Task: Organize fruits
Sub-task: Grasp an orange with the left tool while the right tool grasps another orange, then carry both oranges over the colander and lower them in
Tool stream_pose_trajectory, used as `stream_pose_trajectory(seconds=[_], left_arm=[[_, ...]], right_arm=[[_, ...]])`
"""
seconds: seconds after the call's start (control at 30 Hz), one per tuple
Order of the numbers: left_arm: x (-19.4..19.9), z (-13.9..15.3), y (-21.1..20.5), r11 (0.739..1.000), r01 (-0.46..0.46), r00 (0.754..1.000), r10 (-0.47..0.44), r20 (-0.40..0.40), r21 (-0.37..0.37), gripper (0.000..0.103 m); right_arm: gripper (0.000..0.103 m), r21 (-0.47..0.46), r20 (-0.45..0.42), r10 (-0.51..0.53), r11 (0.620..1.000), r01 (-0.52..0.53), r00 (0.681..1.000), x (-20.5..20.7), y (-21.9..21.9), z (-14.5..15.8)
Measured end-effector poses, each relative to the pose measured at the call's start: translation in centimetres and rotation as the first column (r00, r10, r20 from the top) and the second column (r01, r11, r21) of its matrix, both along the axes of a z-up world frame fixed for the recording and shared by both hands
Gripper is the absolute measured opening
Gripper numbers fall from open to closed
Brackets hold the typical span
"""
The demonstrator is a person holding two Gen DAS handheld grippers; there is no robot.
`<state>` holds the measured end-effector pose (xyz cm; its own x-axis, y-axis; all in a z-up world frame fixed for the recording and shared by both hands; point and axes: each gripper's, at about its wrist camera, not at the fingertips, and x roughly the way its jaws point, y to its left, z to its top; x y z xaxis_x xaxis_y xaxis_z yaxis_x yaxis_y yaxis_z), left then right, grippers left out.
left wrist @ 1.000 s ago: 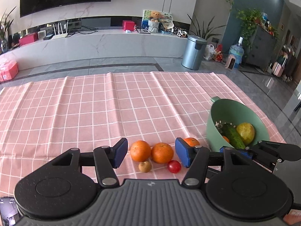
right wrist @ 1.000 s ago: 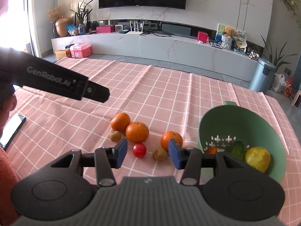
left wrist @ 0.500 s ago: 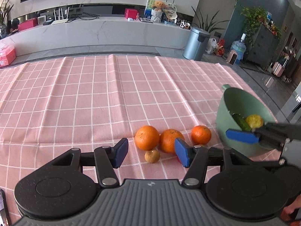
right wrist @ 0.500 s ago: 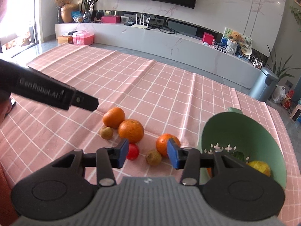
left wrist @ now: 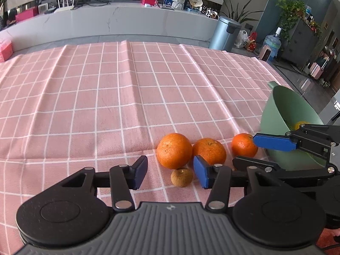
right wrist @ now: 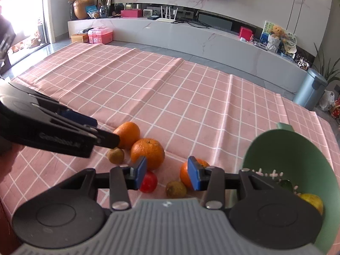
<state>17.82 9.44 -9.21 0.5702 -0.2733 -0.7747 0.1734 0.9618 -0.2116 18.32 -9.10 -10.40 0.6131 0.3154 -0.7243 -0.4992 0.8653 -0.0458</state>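
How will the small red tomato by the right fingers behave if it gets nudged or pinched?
The small red tomato looks round and glossy, so it will probably roll on the checked cloth if nudged. Its smooth skin may slip from the right gripper, whose blue fingers look flat. It is likely soft, so pinch gently.

Pink checked tablecloth [left wrist: 106,97], oranges [left wrist: 173,150], green bowl [right wrist: 297,155]

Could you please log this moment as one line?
left gripper: open, closing, over small brown fruit | right gripper: open, closing, empty | bowl: partly filled
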Motion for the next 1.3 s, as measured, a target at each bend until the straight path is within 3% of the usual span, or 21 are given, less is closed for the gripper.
stream_pose_trajectory(seconds=[0.23, 0.5, 0.67, 0.83, 1.03, 1.13, 1.23, 1.3], left_arm=[[1.5, -0.7, 1.1, 0.993, -0.036, 0.999, 0.032, -0.038, -0.113, 0.058], [2.4, -2.1, 2.2, 0.968, -0.086, 0.994, 0.067, -0.086, -0.238, 0.047], [1.7, -1.5, 3.0, 0.958, -0.129, 0.991, 0.114, -0.074, -0.256, 0.046], [0.0, 0.5, 4.0, 0.943, -0.189, 0.982, 0.183, -0.047, -0.272, 0.046], [-2.7, 3.5, 6.1, 0.913, -0.271, 0.961, 0.272, -0.040, -0.306, 0.046], [-3.5, 4.5, 7.0, 0.900, -0.301, 0.952, 0.304, -0.040, -0.315, 0.046], [-3.7, 5.2, 7.2, 0.904, -0.302, 0.951, 0.308, -0.028, -0.303, 0.046], [-3.9, 5.5, 7.0, 0.906, -0.299, 0.952, 0.306, -0.025, -0.299, 0.046]], right_arm=[[0.039, 0.006, -0.014, 0.014, 1.000, -0.014, 1.000, 1.2, 0.5, -0.6], [0.039, 0.015, -0.030, 0.021, 1.000, -0.021, 0.999, 1.4, 0.5, -0.3], [0.039, 0.038, -0.051, 0.030, 0.999, -0.028, 0.998, 1.5, 0.9, -0.8], [0.048, 0.085, -0.081, 0.036, 0.996, -0.029, 0.996, 1.8, 1.7, -1.1], [0.050, 0.100, -0.144, 0.044, 0.995, -0.029, 0.989, 3.2, 2.0, -2.1], [0.050, 0.104, -0.171, 0.026, 0.995, -0.009, 0.985, 3.9, 1.5, -2.6], [0.042, 0.118, -0.223, 0.004, 0.993, 0.023, 0.975, 4.7, 0.9, -3.4], [0.042, 0.147, -0.254, -0.006, 0.988, 0.045, 0.967, 5.0, 0.7, -3.6]])
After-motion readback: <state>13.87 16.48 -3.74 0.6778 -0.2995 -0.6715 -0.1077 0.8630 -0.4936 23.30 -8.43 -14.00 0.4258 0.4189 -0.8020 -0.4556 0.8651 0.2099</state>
